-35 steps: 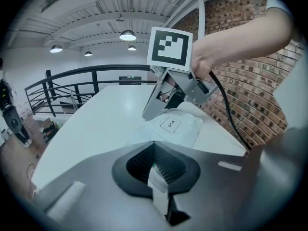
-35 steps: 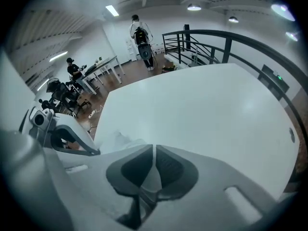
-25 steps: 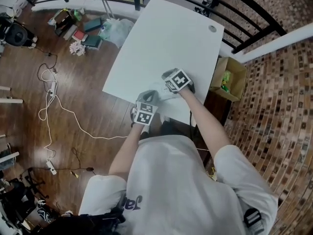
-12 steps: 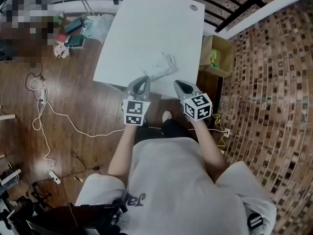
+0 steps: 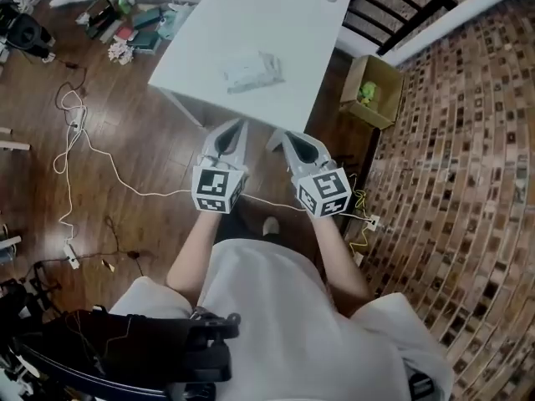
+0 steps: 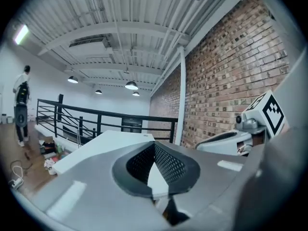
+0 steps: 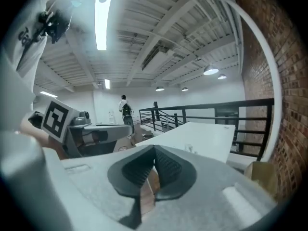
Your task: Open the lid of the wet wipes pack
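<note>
The wet wipes pack point(image 5: 251, 72) lies on the white table point(image 5: 292, 23), white and crumpled; I cannot tell how its lid stands. Both grippers are held off the table's near edge, over the wooden floor, well short of the pack. My left gripper point(image 5: 236, 127) points toward the table with its jaws together and nothing between them. Beside it, my right gripper point(image 5: 278, 138) is closing its last bit, its pads meeting with nothing in them. In the right gripper view a small pale shape, probably the pack point(image 7: 188, 148), sits far off on the table point(image 7: 207, 134).
A cardboard box point(image 5: 370, 90) with something green in it stands right of the table. Bags and clutter point(image 5: 125, 23) lie at the far left, and cables point(image 5: 84, 140) run over the floor. A black railing point(image 5: 401, 7) runs behind the table. A person point(image 7: 125, 110) stands far off.
Both grippers have left the pack and drawn back from the table toward my body, rising. The pack stays on the table, now farther away in the head view.
</note>
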`<state>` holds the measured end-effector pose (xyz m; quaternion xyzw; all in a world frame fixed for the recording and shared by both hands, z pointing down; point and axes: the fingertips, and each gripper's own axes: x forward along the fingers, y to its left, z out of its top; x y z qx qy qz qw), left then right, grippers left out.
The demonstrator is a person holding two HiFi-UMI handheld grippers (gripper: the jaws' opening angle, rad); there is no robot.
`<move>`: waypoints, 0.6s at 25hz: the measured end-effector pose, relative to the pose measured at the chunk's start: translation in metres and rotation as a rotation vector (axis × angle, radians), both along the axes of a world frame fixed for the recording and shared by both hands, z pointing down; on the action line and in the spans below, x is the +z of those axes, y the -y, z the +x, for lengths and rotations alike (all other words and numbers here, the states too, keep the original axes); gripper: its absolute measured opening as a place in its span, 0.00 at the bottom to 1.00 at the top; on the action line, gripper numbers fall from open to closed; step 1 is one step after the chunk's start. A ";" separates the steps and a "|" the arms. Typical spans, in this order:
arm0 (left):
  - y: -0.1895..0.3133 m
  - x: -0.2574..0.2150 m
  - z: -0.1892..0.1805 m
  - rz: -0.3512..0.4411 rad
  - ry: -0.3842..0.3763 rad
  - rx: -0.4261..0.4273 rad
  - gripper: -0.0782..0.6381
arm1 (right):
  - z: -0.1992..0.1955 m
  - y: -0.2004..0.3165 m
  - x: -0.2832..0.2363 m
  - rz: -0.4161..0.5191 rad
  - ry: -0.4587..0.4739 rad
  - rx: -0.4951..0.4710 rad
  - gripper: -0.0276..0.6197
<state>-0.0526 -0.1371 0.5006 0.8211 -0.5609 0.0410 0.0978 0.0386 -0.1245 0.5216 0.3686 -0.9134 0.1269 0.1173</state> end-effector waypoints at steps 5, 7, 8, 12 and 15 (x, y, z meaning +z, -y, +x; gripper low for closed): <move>-0.060 -0.015 0.074 0.026 0.012 0.010 0.13 | 0.065 -0.074 0.011 -0.095 0.050 0.043 0.03; -0.076 -0.019 0.089 0.034 0.029 0.038 0.13 | 0.078 -0.097 0.012 -0.132 0.072 0.068 0.03; -0.080 -0.023 0.095 0.038 0.032 0.054 0.13 | 0.082 -0.103 0.008 -0.133 0.085 0.080 0.03; -0.082 -0.041 0.098 0.063 0.036 0.102 0.13 | 0.083 -0.101 -0.022 -0.074 0.121 0.130 0.03; -0.081 -0.058 0.086 0.111 0.033 0.094 0.13 | 0.075 -0.091 -0.051 0.020 0.116 0.151 0.03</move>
